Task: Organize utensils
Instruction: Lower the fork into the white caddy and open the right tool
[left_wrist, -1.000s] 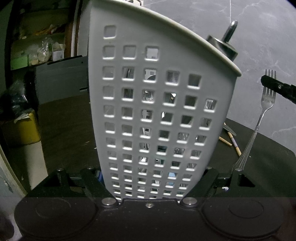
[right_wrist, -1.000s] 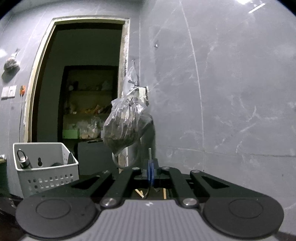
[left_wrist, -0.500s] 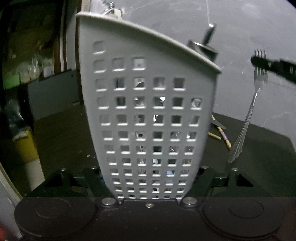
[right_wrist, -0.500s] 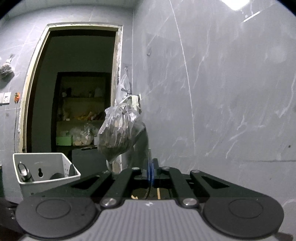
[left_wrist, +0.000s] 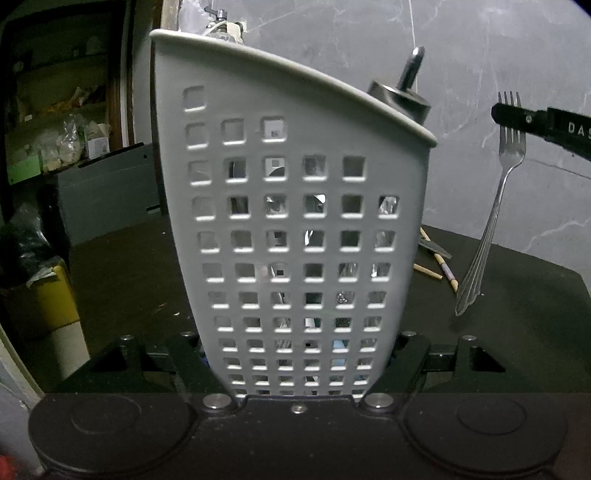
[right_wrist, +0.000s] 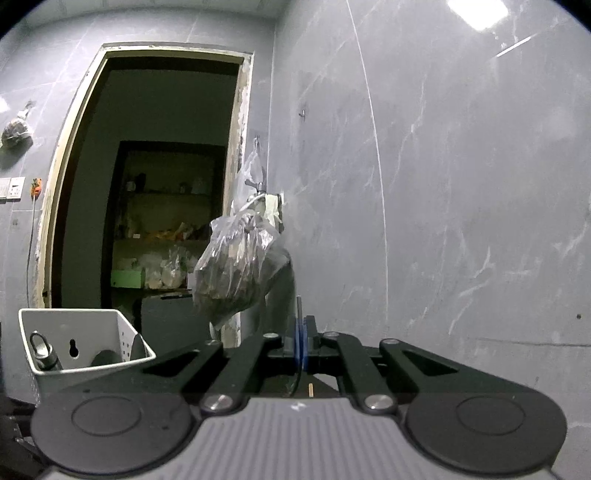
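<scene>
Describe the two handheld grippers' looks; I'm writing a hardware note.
Both are matte black: linked bars with silver pivot bolts and two round discs on each housing. The right gripper has blue finger pads and a ribbed grey body; white letters mark its finger. The left gripper looks alike.

Clear plastic bag (right_wrist: 240, 266) hung on grey marble wall (right_wrist: 461, 184) ahead of claw, dark doorway (right_wrist: 147, 177) w/ shelves (right_wrist: 162, 236) to its left, yellow box (left_wrist: 51, 299) far left

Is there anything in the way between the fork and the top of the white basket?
Nothing visible. The fork hangs from the right gripper beside the basket, open air between. Inside the rim, a metal utensil already stands near that side.
</scene>
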